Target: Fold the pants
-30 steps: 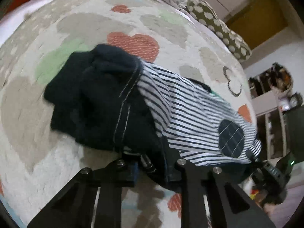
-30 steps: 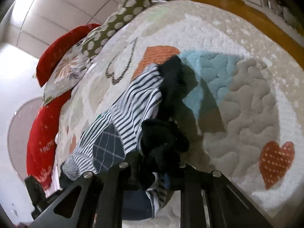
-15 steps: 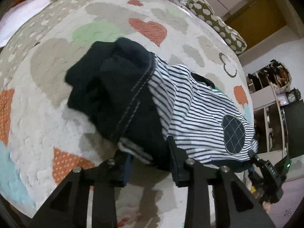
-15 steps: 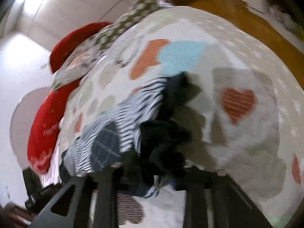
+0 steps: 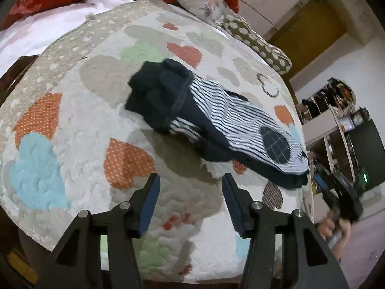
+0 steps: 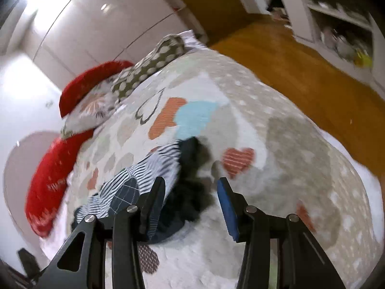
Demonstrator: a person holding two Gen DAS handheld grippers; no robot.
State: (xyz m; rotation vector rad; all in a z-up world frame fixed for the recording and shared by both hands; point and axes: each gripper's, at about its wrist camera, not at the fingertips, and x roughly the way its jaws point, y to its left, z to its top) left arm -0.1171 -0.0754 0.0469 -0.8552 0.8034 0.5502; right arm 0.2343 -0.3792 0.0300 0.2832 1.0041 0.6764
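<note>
Left hand-held gripper [image 5: 190, 181]: released, jaws spread wide, nothing between them, above the quilt [image 5: 79, 125] and apart from the pants [image 5: 216, 120]. Right hand-held gripper [image 6: 190, 185]: released as well, jaws wide, nothing gripped; dark bunched fabric lies beyond the gap, near the left finger. Pants: folded into a long bundle, striped side up with a dark checked patch [image 5: 274, 144], dark fabric bunched at one end, flat on the heart-patterned quilt of the bed. Pillows [image 5: 252, 41] at the far edge of the bed. Right wrist view blurred.
</note>
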